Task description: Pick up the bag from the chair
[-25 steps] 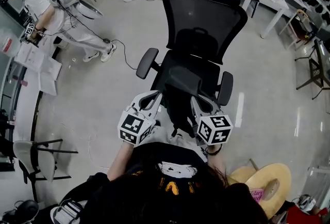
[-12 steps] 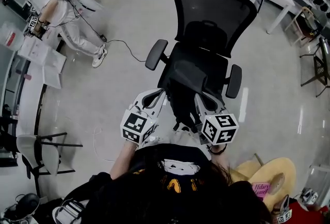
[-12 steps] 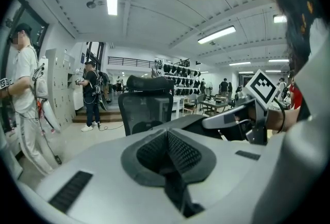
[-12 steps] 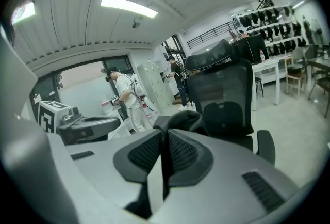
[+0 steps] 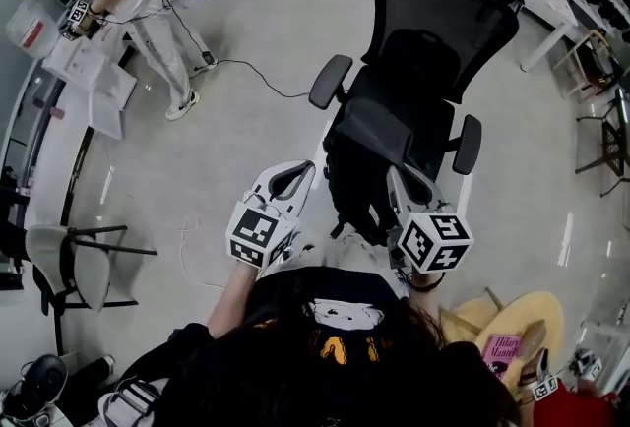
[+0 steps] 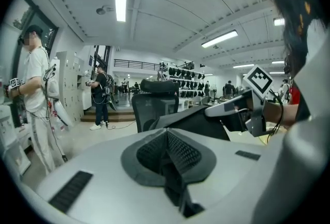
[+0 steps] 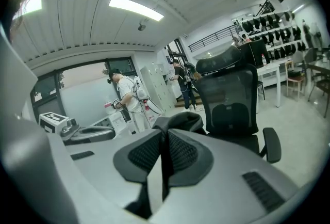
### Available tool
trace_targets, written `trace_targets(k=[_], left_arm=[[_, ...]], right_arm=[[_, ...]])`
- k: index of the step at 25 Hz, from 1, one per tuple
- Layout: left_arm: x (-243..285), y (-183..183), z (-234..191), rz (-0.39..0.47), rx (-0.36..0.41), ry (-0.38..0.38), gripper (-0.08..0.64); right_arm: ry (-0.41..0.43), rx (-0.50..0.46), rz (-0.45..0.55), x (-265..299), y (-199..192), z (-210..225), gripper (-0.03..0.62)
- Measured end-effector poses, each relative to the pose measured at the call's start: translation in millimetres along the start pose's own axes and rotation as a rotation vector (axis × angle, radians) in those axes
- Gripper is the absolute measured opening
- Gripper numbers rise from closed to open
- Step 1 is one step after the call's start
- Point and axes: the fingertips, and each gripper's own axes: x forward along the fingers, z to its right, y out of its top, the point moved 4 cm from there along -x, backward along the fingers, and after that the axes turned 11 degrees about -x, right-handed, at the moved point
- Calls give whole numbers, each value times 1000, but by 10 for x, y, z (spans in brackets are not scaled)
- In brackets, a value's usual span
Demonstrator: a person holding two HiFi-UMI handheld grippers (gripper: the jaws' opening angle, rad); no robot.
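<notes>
My left tongs (image 5: 300,171) and right tongs (image 5: 402,177) wear smooth matt grey plastic shells with dark ribbed pads (image 6: 183,152); the bag (image 5: 366,135) looks like matt black cloth; the chair (image 5: 443,22) back is black mesh; the floor (image 5: 246,110) is smooth, faintly glossy.

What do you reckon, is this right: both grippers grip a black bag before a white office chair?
No: the head view shows the office chair is black, not white. The left gripper and right gripper do grip the black bag in front of it.
</notes>
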Motion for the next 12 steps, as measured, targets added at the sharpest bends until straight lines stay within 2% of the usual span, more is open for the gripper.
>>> trace_targets(k=[12], left_arm=[[-844, -204, -295, 40, -28, 20, 9]], right_arm=[[18, 1, 11, -141, -161, -910, 35]])
